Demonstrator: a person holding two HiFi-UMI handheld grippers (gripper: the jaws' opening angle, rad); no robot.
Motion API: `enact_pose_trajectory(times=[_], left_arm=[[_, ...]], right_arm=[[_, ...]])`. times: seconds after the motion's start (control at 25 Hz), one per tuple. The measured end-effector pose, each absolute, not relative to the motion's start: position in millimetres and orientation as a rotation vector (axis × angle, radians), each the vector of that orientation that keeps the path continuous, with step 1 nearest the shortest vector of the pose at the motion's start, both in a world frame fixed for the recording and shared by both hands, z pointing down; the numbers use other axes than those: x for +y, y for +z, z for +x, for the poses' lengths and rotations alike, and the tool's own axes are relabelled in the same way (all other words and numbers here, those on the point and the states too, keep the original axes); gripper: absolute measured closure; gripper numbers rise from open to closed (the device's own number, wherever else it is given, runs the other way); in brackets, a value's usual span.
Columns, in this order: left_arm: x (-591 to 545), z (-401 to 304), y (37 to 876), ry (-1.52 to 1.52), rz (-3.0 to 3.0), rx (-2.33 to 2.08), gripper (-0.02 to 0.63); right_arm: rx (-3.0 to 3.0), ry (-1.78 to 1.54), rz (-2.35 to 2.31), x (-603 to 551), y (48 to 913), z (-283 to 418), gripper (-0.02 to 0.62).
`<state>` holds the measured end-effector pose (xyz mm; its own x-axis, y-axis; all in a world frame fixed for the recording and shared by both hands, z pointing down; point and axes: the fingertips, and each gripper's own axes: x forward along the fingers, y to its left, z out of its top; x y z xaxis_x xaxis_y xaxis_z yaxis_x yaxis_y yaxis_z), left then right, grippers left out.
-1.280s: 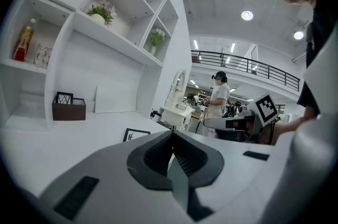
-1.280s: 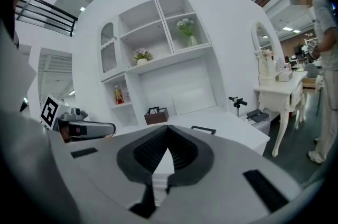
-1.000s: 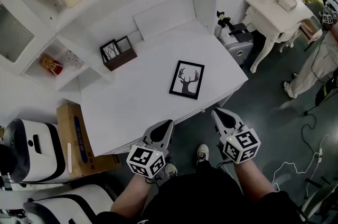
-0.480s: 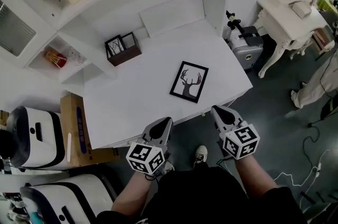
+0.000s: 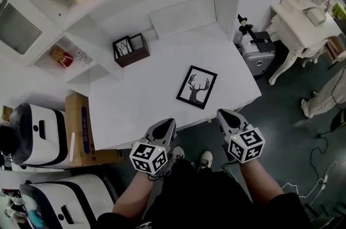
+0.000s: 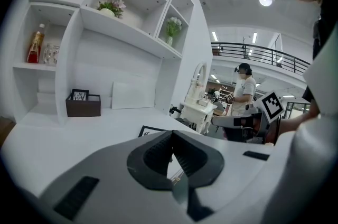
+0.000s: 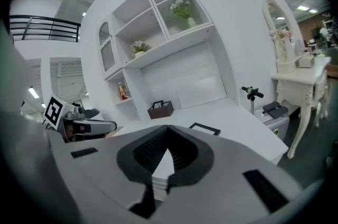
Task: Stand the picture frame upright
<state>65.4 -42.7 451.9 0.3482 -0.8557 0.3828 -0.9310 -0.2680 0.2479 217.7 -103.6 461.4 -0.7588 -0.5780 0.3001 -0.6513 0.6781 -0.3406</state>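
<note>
The head camera looks steeply down from above the person onto the white desk top [image 5: 140, 106], well back from it. The cameras on the left gripper [image 5: 167, 126] and right gripper [image 5: 224, 115] sit low at the desk's near edge, facing roughly level toward the white shelf unit [image 6: 129, 30]. All three views share the black-framed deer picture [image 5: 197, 86] and the dark brown open box [image 5: 131, 51].
</note>
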Motion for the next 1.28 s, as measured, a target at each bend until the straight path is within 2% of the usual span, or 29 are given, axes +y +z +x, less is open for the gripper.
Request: enact_pose_trajectory(times=[1.28], left_arm=[[-187.7,25.3,532.3,0.425,2.283,-1.141,0.601]], right_arm=[[-2.394,0.862,1.362,-192.0,543.7,176.7,0.592]])
